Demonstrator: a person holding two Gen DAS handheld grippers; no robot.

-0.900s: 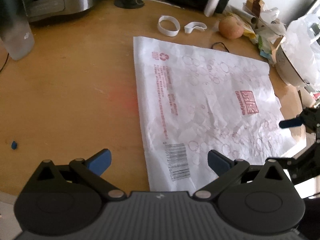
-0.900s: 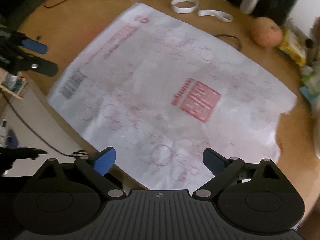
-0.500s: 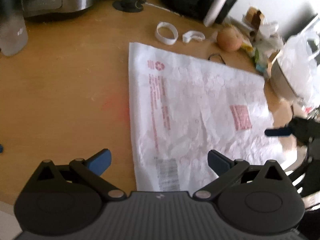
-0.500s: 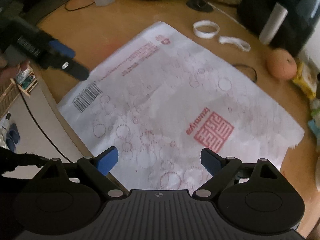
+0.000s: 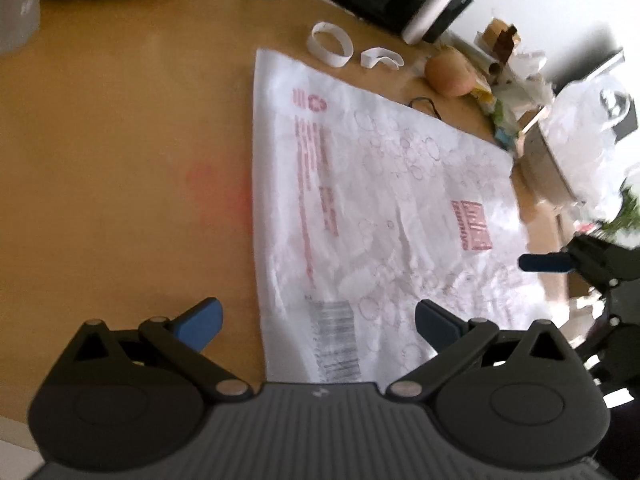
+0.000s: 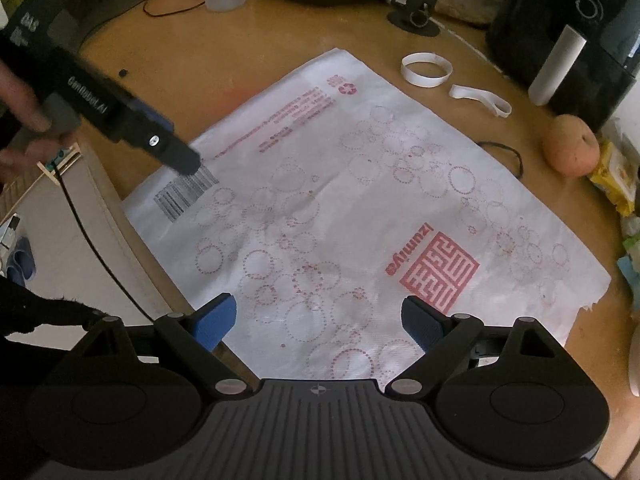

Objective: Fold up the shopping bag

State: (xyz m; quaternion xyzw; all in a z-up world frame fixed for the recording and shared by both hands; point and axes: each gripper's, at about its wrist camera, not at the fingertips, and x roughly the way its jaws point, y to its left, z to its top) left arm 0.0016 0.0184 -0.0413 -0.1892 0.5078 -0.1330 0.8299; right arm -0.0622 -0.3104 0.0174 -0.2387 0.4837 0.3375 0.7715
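We see the bag (image 6: 360, 208) spread flat on the desk (image 6: 224, 64), printed side up, one edge hanging a little over the desk's near rim in the right wrist view. Its barcode corner lies at about 9 o'clock in that view, its red square logo toward 4 o'clock.

The left gripper (image 5: 316, 322) hangs low above the barcode corner, jaws released and wide apart: the left one over bare desk, the right one over the bag. In the right wrist view it comes in from 10 o'clock as a dark bar (image 6: 120, 120), tilted down, its tip over the barcode; whether it touches the bag we cannot tell. A hand (image 6: 24, 120) grips it at the frame's left edge.

The right gripper (image 6: 316, 320) hovers above the bag's near edge, jaws released, nothing between them. In the left wrist view, which is blurred, it shows at 3 o'clock (image 5: 560, 262), beside the bag's far side.

Beyond the bag, at about 1 o'clock in the right wrist view, lie a white ring (image 6: 426, 69), a flattened white loop (image 6: 480, 98) and a fruit (image 6: 572, 146), perhaps an apple.
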